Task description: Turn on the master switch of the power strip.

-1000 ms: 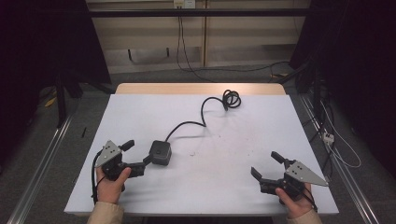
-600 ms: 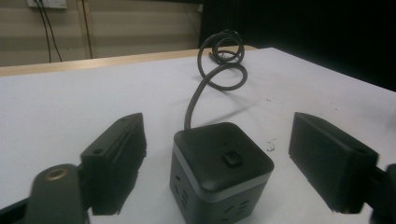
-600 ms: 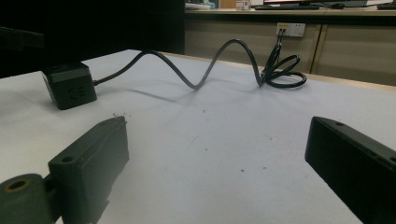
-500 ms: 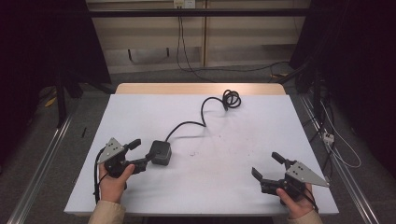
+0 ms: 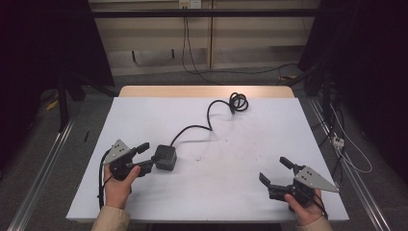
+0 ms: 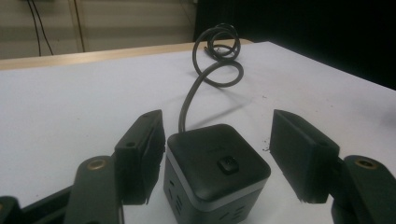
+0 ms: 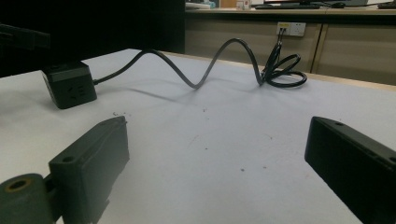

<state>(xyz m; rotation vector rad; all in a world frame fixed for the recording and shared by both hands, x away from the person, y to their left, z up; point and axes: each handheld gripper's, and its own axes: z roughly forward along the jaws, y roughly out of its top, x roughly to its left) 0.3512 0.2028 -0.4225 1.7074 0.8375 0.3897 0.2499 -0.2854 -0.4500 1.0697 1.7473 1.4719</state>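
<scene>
A: Start with the table point(image 5: 144, 202). What's on it?

B: A long black cord point(image 5: 210, 115) coiled at the far edge, running to a dark cube power strip point(image 6: 217, 170) near the front left.

A: And the grip?

B: Not made, I'd say. The left gripper point(image 6: 217, 156) has its fingers around the cube; they've just been closing, one touching, one apart. The right gripper point(image 5: 276, 172) rests wide open, holding nothing.

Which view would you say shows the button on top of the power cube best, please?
The left gripper view: the power cube sits close between the jaws, its top button clear. The high view shows it small, the right gripper view side-on with sockets.
</scene>
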